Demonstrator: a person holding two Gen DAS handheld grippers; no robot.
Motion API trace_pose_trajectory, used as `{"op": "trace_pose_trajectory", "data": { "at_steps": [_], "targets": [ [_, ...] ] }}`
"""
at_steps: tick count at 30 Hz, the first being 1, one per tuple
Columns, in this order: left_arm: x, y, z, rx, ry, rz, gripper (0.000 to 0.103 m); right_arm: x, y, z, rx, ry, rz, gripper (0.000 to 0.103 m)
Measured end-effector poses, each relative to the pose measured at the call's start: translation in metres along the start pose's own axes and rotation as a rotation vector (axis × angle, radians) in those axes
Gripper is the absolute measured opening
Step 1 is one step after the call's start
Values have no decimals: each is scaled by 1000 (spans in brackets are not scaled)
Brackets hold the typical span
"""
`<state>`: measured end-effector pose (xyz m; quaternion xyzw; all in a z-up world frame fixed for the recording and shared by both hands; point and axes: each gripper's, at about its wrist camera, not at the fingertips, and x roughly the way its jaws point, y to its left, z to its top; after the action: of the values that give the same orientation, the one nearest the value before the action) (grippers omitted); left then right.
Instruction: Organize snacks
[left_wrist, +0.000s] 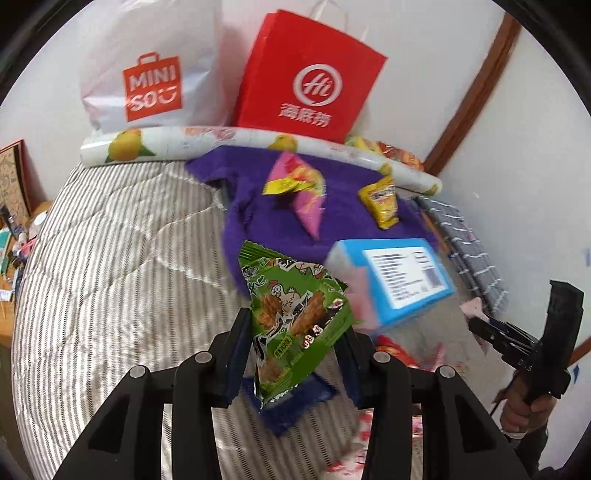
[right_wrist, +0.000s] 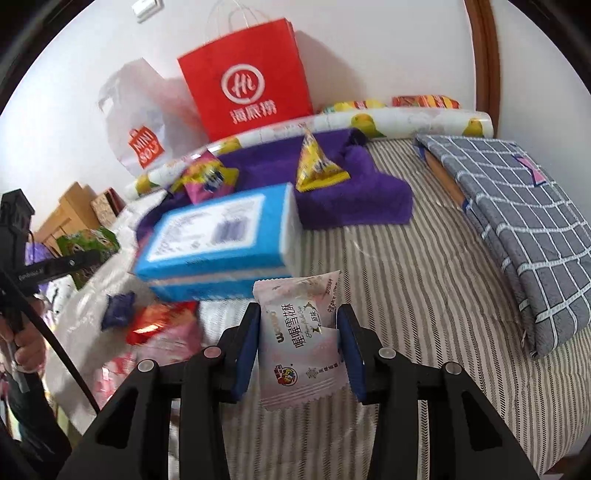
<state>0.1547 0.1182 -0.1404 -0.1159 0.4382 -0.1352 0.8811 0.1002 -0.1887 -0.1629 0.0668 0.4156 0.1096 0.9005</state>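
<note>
While the left gripper (left_wrist: 295, 354) clamps a green crinkled snack packet (left_wrist: 295, 317) between its fingers, the right gripper (right_wrist: 301, 347) pinches a pale pink wrapped sweet (right_wrist: 301, 339). Both packets sit upright between the pads (above the striped bedcover (right_wrist: 388, 295)).

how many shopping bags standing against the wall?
2. The red paper bag with white handles stands against the wall behind the fruit-print roll; the white plastic Miniso bag stands to its left. Others may be hidden.

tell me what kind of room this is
Most likely a bedroom: the snacks lie on a bed with a striped quilt, a folded grey checked blanket sits beside them, and shopping bags such as the red paper bag lean against the wall.
</note>
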Motion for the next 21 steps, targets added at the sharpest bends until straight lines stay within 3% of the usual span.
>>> {"op": "trace_pose_trajectory", "data": {
  "at_steps": [15,21],
  "targets": [
    [-25,-70,10,117,18,-96,41,-34,42,27,-37,-49,90,42],
    [-28,-92,28,157,5,-107,41,-38,45,43,-29,-76,78,42]
  ]
}}
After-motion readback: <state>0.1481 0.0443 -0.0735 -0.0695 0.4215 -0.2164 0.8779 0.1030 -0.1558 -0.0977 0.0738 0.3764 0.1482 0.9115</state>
